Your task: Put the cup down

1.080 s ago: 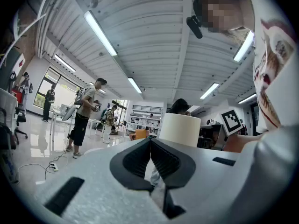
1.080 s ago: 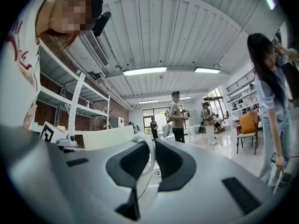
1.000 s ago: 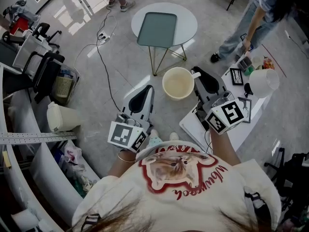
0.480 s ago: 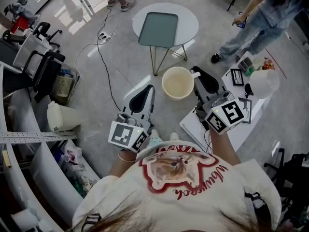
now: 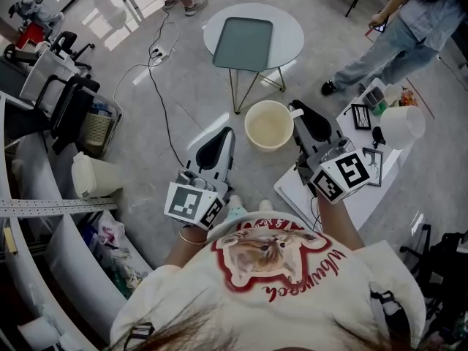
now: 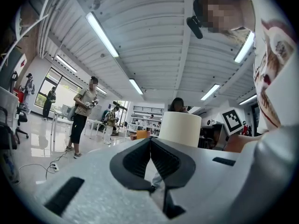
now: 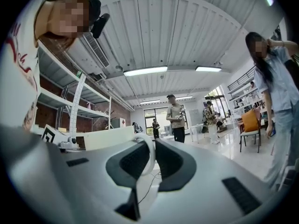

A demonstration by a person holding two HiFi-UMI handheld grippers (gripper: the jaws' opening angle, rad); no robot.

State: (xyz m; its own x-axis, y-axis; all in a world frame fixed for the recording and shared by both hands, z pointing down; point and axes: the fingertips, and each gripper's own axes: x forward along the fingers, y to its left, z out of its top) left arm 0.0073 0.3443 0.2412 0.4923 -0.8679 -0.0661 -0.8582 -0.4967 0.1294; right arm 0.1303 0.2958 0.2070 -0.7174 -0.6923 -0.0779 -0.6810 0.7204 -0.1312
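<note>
While held in mid-air over the grey floor [image 5: 183,108], resting on nothing. Two likely landing places: ahead and well apart, a round table [image 5: 289,28] bearing a green-grey tray [image 5: 243,42]; nearer, down to the right, a white table [image 5: 362,199]. Between the two tools, the cup [image 5: 270,125]: cream, plain, round, upright with mouth up, apparently empty. Lying directly left of the right gripper [image 5: 297,112], long axis vertical, handle [image 7: 147,158] turned into that tool. Held there by the handle alone, with jaws narrowed onto the thin white loop. On the far side, near but apart from the cup, the left gripper [image 5: 224,134], jaws pressed together on nothing. Probably calls for a short swing rightward and down, kept level.
</note>
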